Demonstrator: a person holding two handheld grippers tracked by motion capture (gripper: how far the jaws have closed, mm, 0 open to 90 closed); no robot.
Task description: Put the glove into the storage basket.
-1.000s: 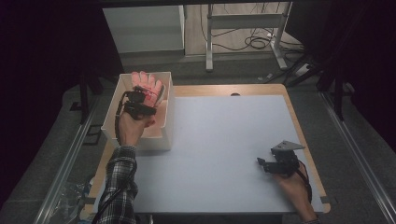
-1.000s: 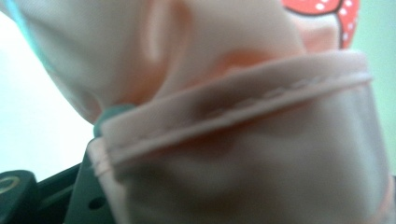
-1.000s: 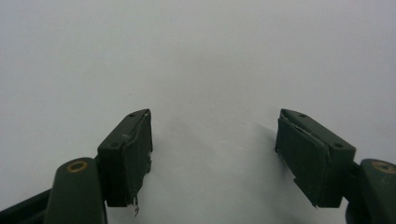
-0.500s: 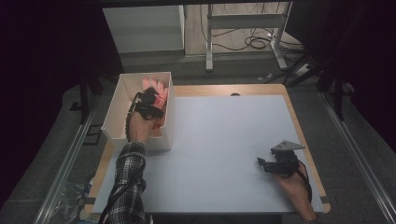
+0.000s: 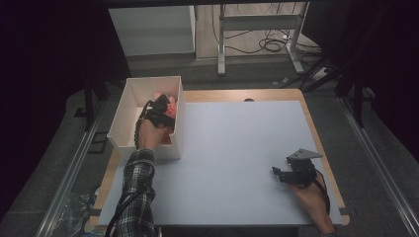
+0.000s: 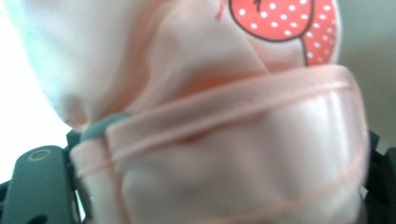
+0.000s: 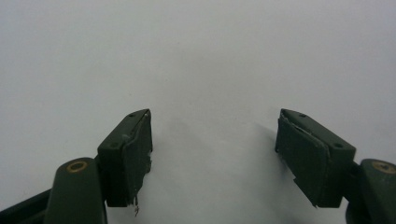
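Pink cloth garment with a red dotted print (image 6: pixel 219 140) lies inside the white open box (image 5: pixel 123 111) at the surface's left edge — directly under the left tongs (image 5: pixel 160 104), whose jaws have just been opening around it; the right tongs (image 5: pixel 276 173) rest well apart, open and empty.

The pink cloth (image 5: pixel 169 106) lay inside the white box (image 5: pixel 129 103) at the far left corner of the table. It was soft and bunched up, not flat. It sat against the right wall of the box, toward the far end.

Seen from the left gripper view, the pink cloth (image 6: pixel 224 140) was pale pink and a bit shiny. It had a folded edge with a thin seam running across it. Near the top it had a red patch (image 6: pixel 285 21) with small white dots and a dark outline. The cloth was folded over on itself in thick, puffy layers.

The box was open on top, with tall, plain white walls.
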